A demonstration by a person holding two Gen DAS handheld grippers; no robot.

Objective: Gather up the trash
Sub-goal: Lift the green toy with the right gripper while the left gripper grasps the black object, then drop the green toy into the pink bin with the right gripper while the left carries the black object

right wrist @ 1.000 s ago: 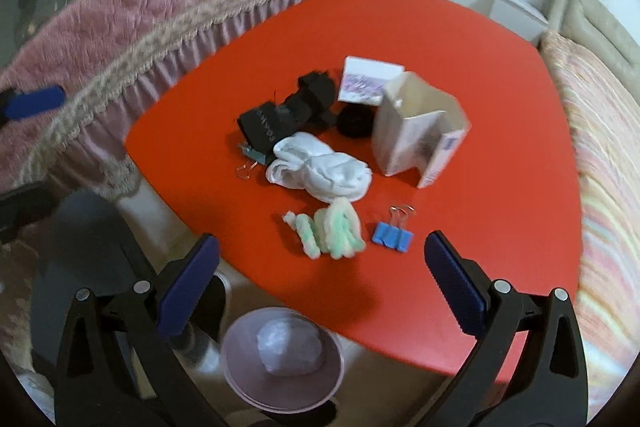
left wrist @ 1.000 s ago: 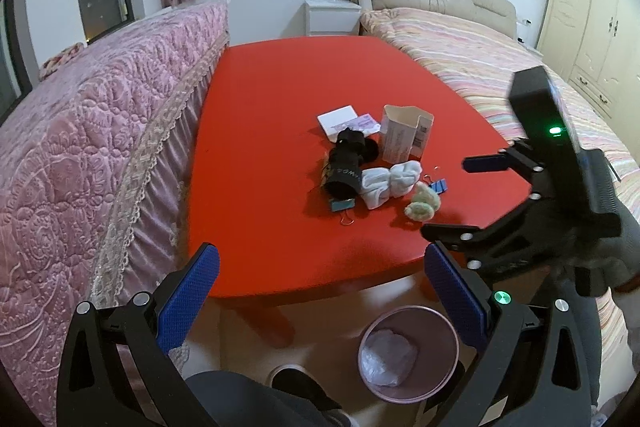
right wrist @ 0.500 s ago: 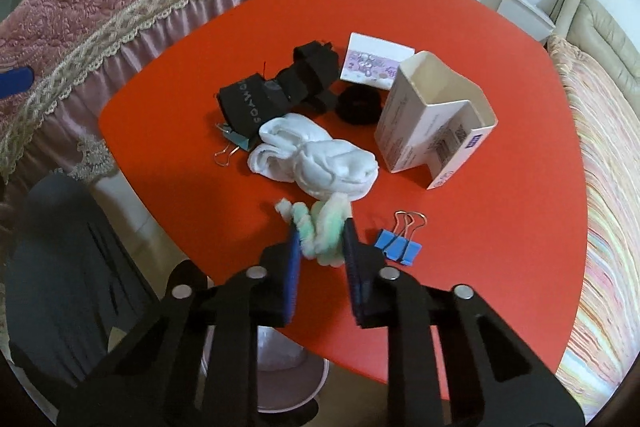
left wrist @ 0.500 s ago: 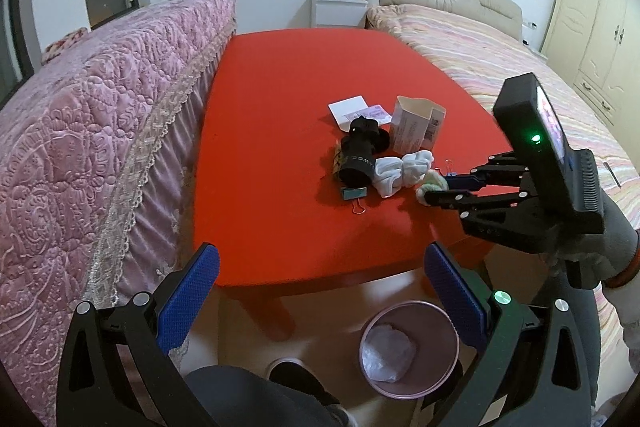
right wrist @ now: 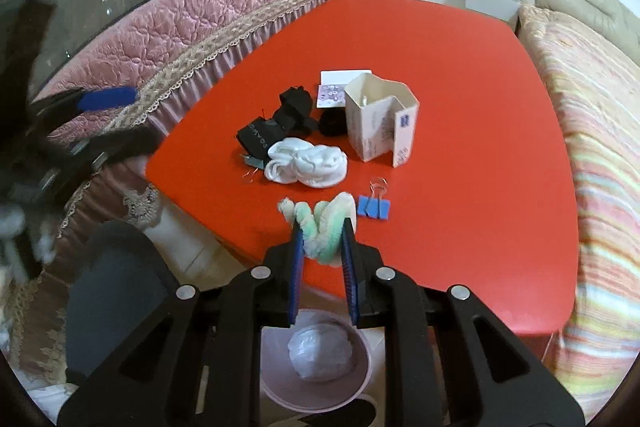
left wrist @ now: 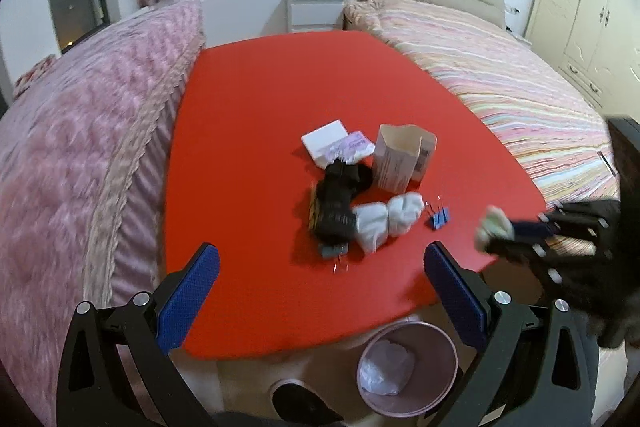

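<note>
Lifted now, the green-and-cream fuzzy scrap [right wrist: 326, 227] hangs off the red table [right wrist: 460, 187], where half a second ago it still lay on the surface; my right gripper [right wrist: 322, 247] has it clenched between both blue pads, above the table's near edge. Below sits the pink trash bin [right wrist: 360, 387] with a crumpled clear bag inside. Blue binder clips [right wrist: 373, 207] lie just beside the scrap's place, with the white socks [right wrist: 306, 165], a black strap bundle [right wrist: 276, 127] and an open paper carton [right wrist: 380, 119] further in. My left gripper [left wrist: 320, 291] hovers spread wide, holding nothing, over the table's near edge.
</note>
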